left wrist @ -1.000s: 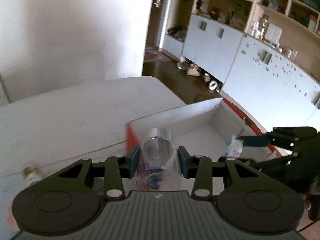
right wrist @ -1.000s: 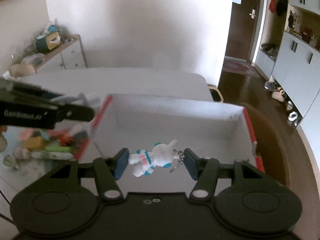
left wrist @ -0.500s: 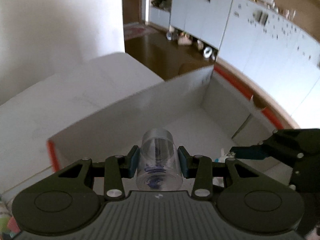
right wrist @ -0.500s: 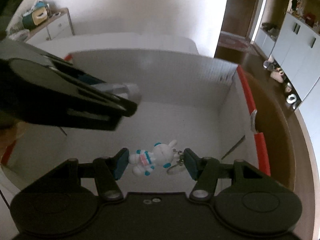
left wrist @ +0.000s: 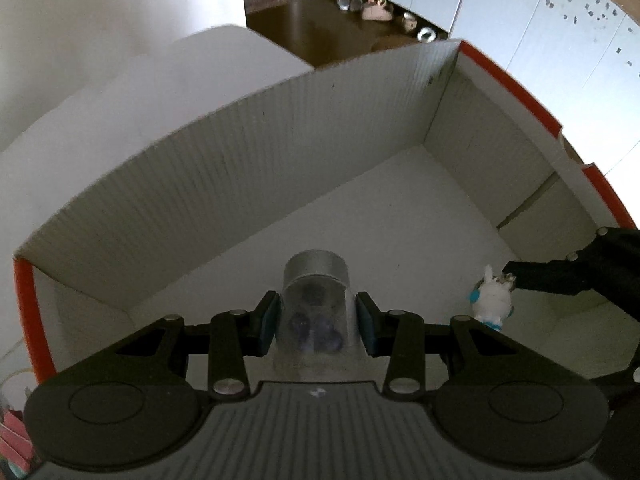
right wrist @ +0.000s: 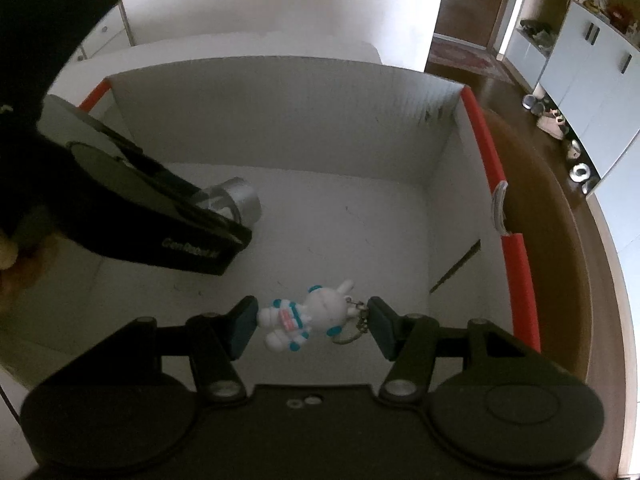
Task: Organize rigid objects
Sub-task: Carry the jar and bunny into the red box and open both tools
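My left gripper [left wrist: 316, 322] is shut on a clear plastic jar [left wrist: 316, 304] with a silver lid and dark beads inside, held low inside the white cardboard box [left wrist: 240, 168]. The jar also shows in the right wrist view [right wrist: 236, 200]. My right gripper [right wrist: 312, 322] is shut on a white rabbit keychain figure [right wrist: 304, 316] with teal trim, also inside the box [right wrist: 280, 120] near its floor. In the left wrist view the rabbit figure [left wrist: 492, 298] hangs at the right, next to the right gripper's finger [left wrist: 552, 276].
The box has red-edged rims [right wrist: 492, 168] and stands on a white table [left wrist: 120, 92]. Beyond it are a brown wooden floor [left wrist: 320, 20] and pale blue cabinets [left wrist: 560, 20]. Small colourful items [left wrist: 12, 440] lie left of the box.
Both grippers have moved forward and down into the box with their objects. The box walls now fill both views.
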Available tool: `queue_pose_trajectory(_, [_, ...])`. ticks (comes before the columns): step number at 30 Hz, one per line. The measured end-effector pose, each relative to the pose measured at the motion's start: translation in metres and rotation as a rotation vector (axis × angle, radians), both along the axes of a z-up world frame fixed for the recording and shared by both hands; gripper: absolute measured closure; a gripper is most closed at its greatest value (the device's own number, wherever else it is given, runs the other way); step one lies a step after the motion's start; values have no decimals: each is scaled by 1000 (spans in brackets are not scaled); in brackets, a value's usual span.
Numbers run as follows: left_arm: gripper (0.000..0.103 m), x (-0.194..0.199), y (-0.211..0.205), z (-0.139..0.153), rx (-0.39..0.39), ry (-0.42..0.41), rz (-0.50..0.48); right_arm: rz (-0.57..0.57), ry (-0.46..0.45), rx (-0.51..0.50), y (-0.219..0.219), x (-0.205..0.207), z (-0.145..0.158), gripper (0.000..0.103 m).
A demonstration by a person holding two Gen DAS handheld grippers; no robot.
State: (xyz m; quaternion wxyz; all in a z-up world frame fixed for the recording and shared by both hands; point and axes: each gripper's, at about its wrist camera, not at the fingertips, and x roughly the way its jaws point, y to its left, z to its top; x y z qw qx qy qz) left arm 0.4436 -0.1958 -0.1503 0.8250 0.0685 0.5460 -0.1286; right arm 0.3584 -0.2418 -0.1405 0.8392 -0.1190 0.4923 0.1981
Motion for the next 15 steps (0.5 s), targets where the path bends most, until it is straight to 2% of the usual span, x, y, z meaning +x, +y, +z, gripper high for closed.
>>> queue_pose_trajectory(6, [62, 6, -3, -10, 24, 38, -8, -11, 5, -3, -4, 4, 1, 44])
queue_pose_trajectory(13, [61, 6, 5, -8, 11, 75, 17, -11, -6, 4, -9, 3, 5, 39])
queue_pose_trajectory(15, [49, 3, 5, -4, 1, 69, 15, -11, -10, 7, -10, 1, 7, 37])
